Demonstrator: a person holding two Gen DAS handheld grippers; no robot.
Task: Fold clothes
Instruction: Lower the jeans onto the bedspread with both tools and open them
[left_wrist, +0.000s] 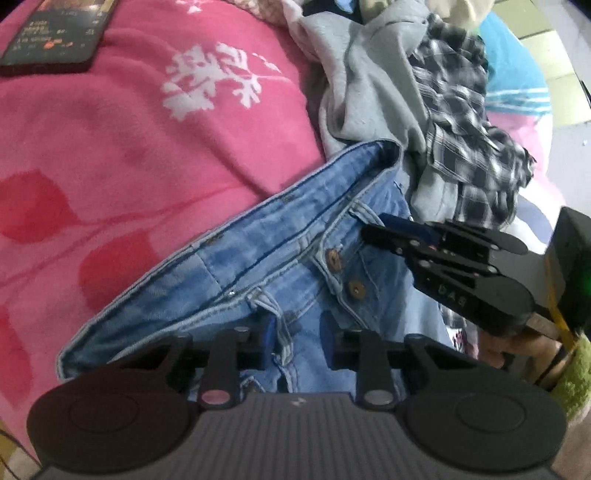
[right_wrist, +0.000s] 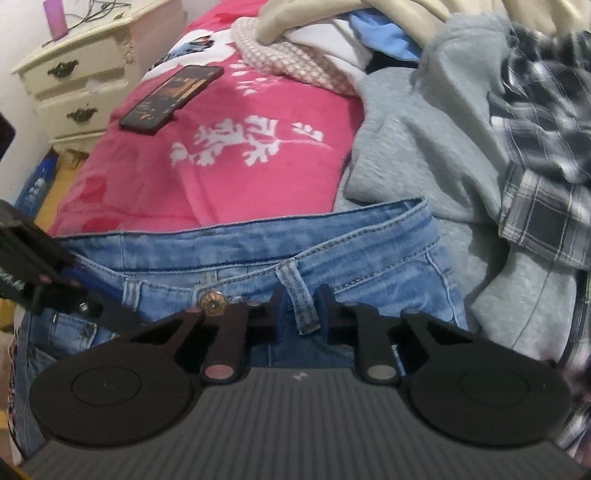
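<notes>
Here, light-blue denim jeans (right_wrist: 369, 254) lie on the pink floral blanket (left_wrist: 147, 147) beside a grey sweatshirt (right_wrist: 424, 147) – waistband gaping. Left gripper (left_wrist: 295, 334) and right gripper (right_wrist: 300, 308) each pinch a belt loop – jaws narrow, both clamped on denim.
</notes>
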